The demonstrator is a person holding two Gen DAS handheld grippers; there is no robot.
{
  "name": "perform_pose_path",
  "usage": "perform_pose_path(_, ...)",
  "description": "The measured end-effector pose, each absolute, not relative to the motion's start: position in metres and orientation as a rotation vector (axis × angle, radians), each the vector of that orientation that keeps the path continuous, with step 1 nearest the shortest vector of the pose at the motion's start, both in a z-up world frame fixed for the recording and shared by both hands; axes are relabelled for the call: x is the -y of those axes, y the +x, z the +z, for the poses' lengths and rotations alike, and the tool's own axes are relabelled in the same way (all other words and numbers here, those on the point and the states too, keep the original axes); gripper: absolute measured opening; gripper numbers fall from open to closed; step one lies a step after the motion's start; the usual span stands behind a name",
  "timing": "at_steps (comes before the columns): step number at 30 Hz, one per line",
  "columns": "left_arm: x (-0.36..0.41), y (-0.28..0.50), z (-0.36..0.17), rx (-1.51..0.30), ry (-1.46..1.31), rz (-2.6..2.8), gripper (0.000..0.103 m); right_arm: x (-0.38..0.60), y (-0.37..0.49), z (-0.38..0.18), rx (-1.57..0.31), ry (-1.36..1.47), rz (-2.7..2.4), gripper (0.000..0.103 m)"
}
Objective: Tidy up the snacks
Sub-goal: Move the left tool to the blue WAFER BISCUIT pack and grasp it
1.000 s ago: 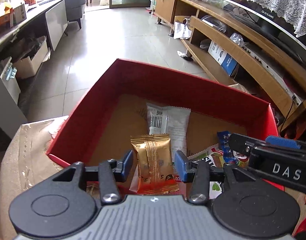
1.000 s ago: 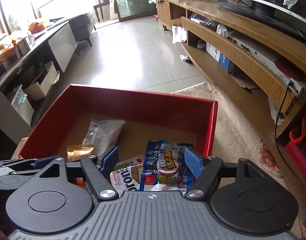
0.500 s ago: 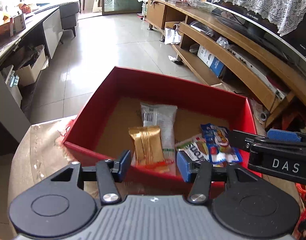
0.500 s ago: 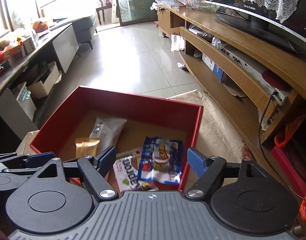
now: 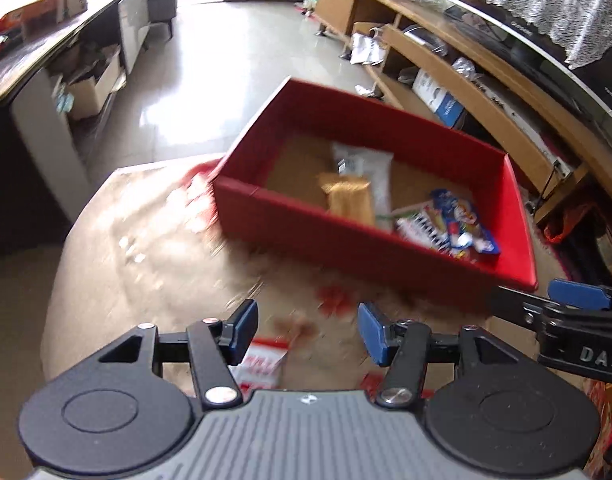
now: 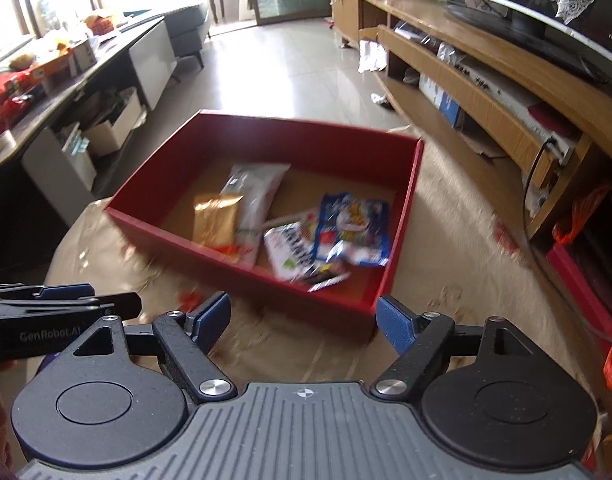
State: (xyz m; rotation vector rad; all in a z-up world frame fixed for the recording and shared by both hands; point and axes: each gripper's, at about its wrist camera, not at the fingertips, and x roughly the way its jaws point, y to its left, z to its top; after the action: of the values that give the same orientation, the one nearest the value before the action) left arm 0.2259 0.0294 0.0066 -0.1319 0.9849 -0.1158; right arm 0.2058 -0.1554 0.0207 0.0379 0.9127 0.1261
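Note:
A red box (image 5: 345, 236) (image 6: 242, 268) sits on a beige-covered table. In it lie a gold packet (image 5: 349, 198) (image 6: 216, 220), a white packet (image 5: 365, 164) (image 6: 254, 192), a blue packet (image 5: 461, 216) (image 6: 353, 228) and a white printed packet (image 6: 290, 252). My left gripper (image 5: 304, 334) is open and empty, held back from the box's near wall, above a red-and-white packet (image 5: 262, 364) on the table. My right gripper (image 6: 302, 318) is open and empty, just short of the box's near right corner.
The beige tablecloth (image 5: 146, 260) has red spots. A long wooden TV bench (image 6: 485, 80) runs along the right. A dark side table with clutter (image 6: 46, 76) and cardboard boxes (image 5: 90, 84) stand at the left. Tiled floor (image 6: 290, 64) lies beyond.
Both grippers have pulled back and up out of the box, still open. The gold and blue packets stay lying in the box. The views are blurred by motion.

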Motion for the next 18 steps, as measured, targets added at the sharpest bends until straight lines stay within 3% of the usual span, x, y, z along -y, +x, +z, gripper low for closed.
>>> perform_pose_path(18, -0.104, 0.154, -0.031, -1.106, -0.224, -0.013, 0.052, 0.093, 0.145, 0.004, -1.011, -0.01, 0.317, 0.086)
